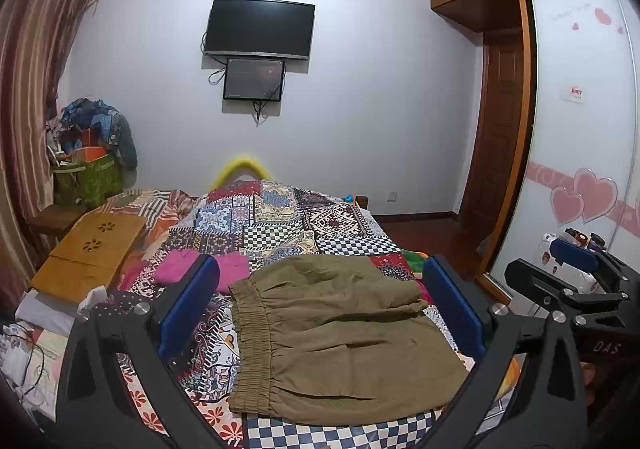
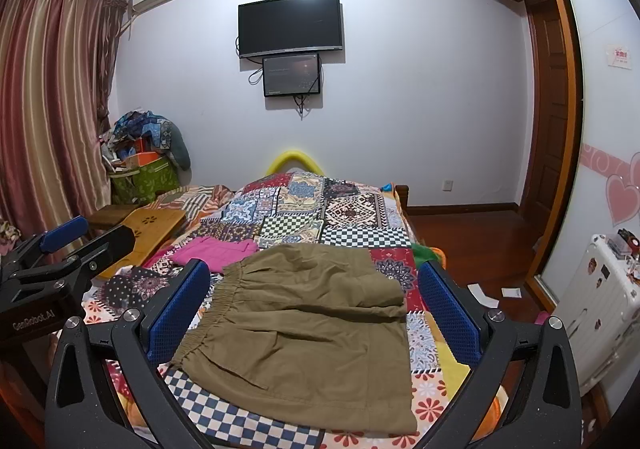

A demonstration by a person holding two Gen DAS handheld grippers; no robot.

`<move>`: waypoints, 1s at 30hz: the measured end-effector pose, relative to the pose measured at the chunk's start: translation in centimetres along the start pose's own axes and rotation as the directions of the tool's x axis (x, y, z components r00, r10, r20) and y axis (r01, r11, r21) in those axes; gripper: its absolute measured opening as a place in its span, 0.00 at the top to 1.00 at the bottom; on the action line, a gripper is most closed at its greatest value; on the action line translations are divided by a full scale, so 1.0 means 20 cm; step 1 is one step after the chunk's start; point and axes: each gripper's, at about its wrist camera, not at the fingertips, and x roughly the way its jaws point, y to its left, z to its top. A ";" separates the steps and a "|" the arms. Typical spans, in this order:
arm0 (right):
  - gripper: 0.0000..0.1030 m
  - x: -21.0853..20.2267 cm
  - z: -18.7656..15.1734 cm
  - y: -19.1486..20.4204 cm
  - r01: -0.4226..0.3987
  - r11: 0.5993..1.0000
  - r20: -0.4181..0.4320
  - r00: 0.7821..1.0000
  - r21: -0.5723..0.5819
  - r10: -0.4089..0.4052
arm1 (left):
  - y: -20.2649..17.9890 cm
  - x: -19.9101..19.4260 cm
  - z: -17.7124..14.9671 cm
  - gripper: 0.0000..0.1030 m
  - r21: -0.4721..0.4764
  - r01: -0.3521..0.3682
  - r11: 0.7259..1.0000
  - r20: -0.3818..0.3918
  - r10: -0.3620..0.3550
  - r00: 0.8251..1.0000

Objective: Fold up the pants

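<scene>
Nearest us, our left gripper (image 1: 320, 313) and right gripper (image 2: 316, 313) both hang above the bed with fingers spread wide and nothing between them, which we take as a pause over finished or nearly finished work. Just beyond, at 12 o'clock, the olive pants (image 2: 304, 333) lie folded flat on the patchwork quilt (image 2: 320, 209), elastic waistband toward 9 o'clock, probably so the fold stays put. Farther, at 10 o'clock, a pink garment (image 2: 216, 251) rests apart. On the far wall at 12 o'clock hangs a television (image 2: 291, 29).
</scene>
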 end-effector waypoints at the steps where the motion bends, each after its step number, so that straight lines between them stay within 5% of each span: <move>1: 0.00 0.00 0.00 0.00 0.000 1.000 0.000 1.000 0.000 0.000 | 0.00 0.00 0.00 0.00 -0.002 0.000 1.000 -0.001 0.000 1.000; 30: 0.00 0.00 -0.01 0.01 0.000 1.000 -0.005 1.000 0.003 0.000 | 0.04 0.01 -0.01 0.00 -0.022 0.001 1.000 -0.014 -0.001 1.000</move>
